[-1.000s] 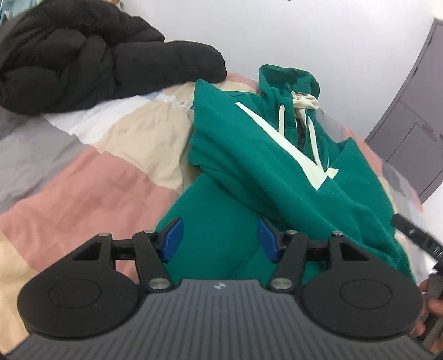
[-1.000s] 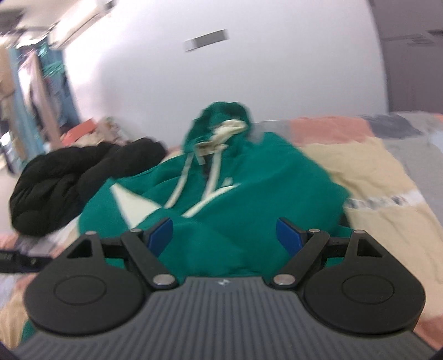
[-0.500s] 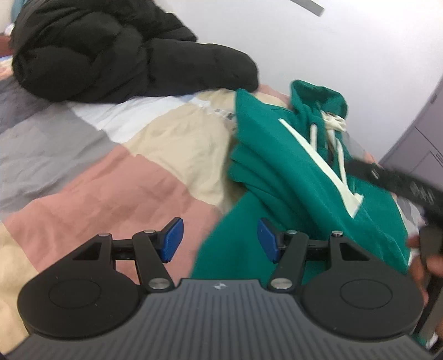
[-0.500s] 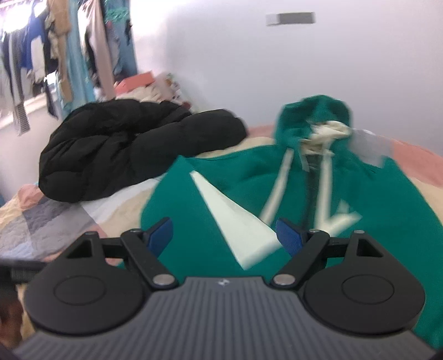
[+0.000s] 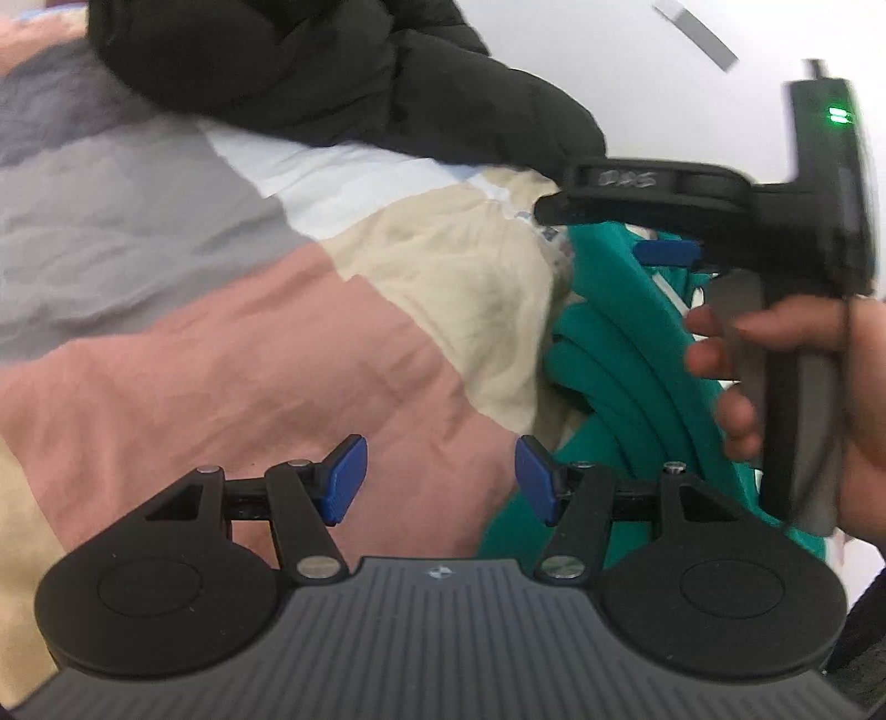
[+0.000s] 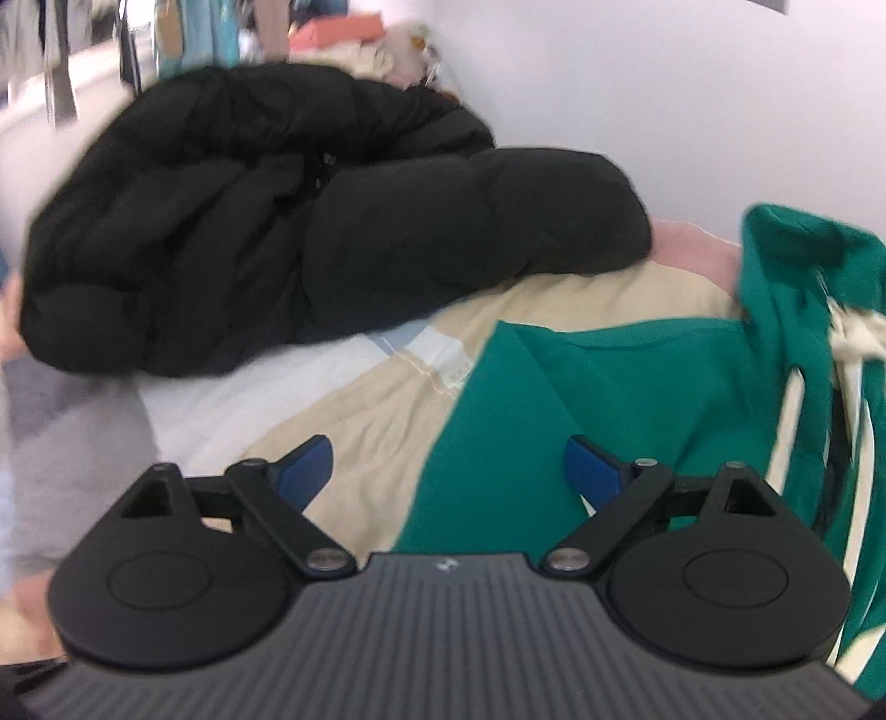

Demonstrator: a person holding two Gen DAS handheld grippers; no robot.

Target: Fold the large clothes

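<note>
A green hoodie (image 6: pixel 598 399) with cream stripes and drawstrings lies on a patchwork bedspread (image 5: pixel 232 354), its sleeves folded across the body. In the left wrist view only its left edge (image 5: pixel 620 354) shows. My left gripper (image 5: pixel 440 479) is open and empty over the pink patch, just left of the hoodie. My right gripper (image 6: pixel 451 476) is open and empty above the hoodie's left shoulder edge; it also shows in the left wrist view (image 5: pixel 664 249), held by a hand over the hoodie.
A bulky black puffer jacket (image 6: pixel 288 221) lies on the bed at the back left, by the white wall (image 6: pixel 664 83). Hanging clothes (image 6: pixel 194 33) show at the far left.
Both grippers have swung left, off the hoodie's middle towards its left edge. The right gripper has come into the left wrist view. Both stay open.
</note>
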